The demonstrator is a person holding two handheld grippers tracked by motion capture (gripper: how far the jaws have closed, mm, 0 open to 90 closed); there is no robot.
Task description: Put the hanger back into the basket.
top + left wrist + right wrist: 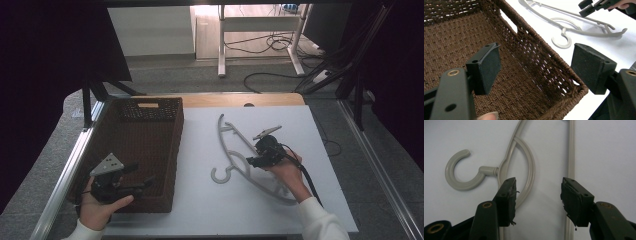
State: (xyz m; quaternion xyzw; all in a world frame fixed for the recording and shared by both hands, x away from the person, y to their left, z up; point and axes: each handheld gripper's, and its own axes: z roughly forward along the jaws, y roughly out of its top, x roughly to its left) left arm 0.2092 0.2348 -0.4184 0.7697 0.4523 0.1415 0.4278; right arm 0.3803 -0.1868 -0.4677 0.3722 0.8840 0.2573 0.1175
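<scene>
- hanger (pixel 239 150), grey plastic, lies flat on the white table (pixel 210 210), right of the brown woven basket (pixel 172 150) and well apart from it.
- its long axis runs from the far middle of the table toward the near right; the hook (pixel 221 174) curls off its middle toward the near left, pointing at the basket side.
- right gripper (pixel 256 161) sits directly over the hanger's middle, on the side away from the hook. in the right gripper view the jaws stand partly apart, with nothing pressed between the pads.
- that view shows what the coming move turns on: the straight bar (pixel 571 157) lines up by the right pad, while the inner curved loop (pixel 530 167) passes by the left pad, with bare table between the two pads. i judge the jaws straddle part of the frame but have not yet caught it.
- a small shift across the bar should put one strut squarely between the pads; the thin plastic could slip or pivot if caught off-centre.
- left gripper (pixel 142 186) hangs over the near part of the basket, jaws wide apart and empty, as the left gripper view shows with the basket floor beneath.
- the right hand (pixel 287 170) is plainly the nearer one to the hanger; the left hand (pixel 102 207) is across the basket wall from it.
</scene>
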